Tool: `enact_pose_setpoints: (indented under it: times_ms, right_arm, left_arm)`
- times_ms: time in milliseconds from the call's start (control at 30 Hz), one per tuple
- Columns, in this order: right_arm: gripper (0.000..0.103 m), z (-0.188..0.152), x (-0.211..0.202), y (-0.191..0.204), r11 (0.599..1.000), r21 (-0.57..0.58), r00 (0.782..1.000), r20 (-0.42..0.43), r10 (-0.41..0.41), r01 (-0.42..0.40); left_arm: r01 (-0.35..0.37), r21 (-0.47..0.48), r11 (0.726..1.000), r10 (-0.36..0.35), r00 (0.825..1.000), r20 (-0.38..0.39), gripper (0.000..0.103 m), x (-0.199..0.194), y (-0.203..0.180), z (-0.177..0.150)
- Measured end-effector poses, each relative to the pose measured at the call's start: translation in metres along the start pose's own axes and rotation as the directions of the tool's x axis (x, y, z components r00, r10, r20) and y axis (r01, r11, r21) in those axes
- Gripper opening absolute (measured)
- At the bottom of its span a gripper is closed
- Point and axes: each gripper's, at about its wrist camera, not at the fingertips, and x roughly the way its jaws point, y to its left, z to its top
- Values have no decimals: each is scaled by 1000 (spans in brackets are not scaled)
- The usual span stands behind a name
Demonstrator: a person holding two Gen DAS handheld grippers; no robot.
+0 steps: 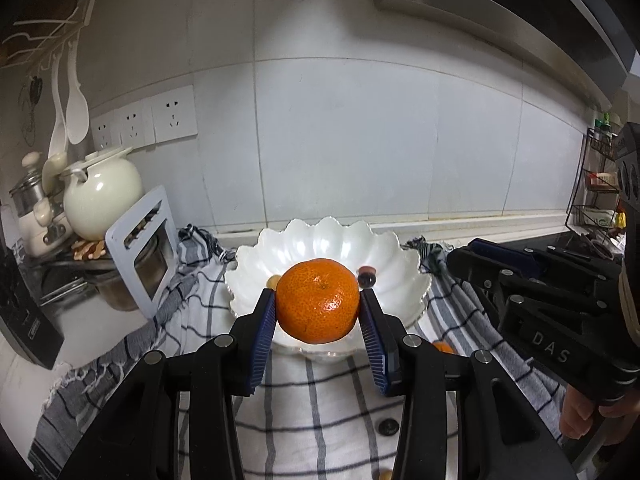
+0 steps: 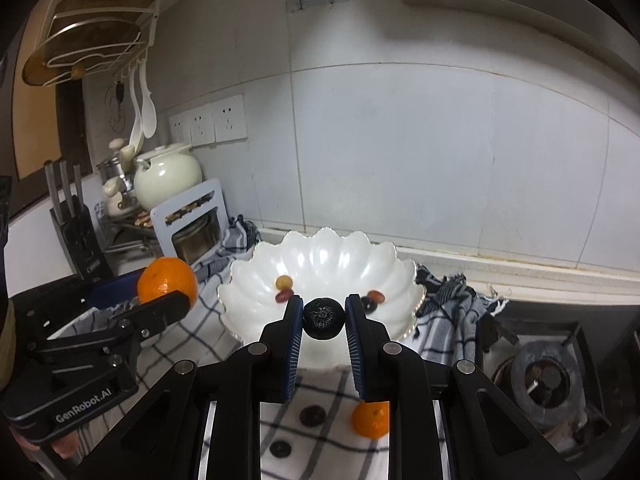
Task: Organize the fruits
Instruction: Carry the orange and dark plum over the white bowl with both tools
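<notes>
A cream ceramic pot [image 1: 102, 194] stood at the rear left of the counter, below three wall sockets [image 1: 146, 122]; two white spoons [image 1: 72, 108] hung from a wall rack [image 2: 92, 32] holding round boards; a knife block [image 2: 82, 236] stood further left (handles upright); a pale blue frame [image 1: 140, 248] leaned against a metal pot; a gas burner [image 2: 548, 380] sat at the right; a wire shelf [image 1: 596, 188] stood in the far right corner.

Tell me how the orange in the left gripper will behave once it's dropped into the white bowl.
Round, so the orange will probably roll down the white bowl's curved glossy wall toward the middle. It looks firm, likely unharmed by a gentle release.
</notes>
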Motion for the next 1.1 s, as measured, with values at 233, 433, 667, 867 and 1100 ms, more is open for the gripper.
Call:
enact_pose_setpoints:
  times_ms: [233, 433, 667, 867, 1100]
  right_arm:
    - [23, 14, 23, -6, 1000, 0, 1000, -18, 2, -2]
    - [23, 25, 51, -12, 1000, 0, 999, -42, -1, 1]
    - [23, 40, 83, -18, 1000, -5, 997, -72, -16, 16]
    - [23, 45, 114, -21, 999, -20, 992, -121, -30, 27]
    - [23, 50, 147, -27, 999, -16, 982, -182, -43, 41]
  left_arm:
    - [9, -19, 1000, -9, 1000, 3, 41, 17, 0, 18]
    - [-6, -9, 1000, 6, 1000, 7, 41, 34, 6, 31]
    - [-5, -14, 1000, 5, 1000, -22, 41, 62, 19, 46]
    - [4, -13, 1000, -5, 997, -76, 41, 94, 26, 53]
    - [13, 7, 1000, -12, 988, -152, 41, 138, 24, 56]
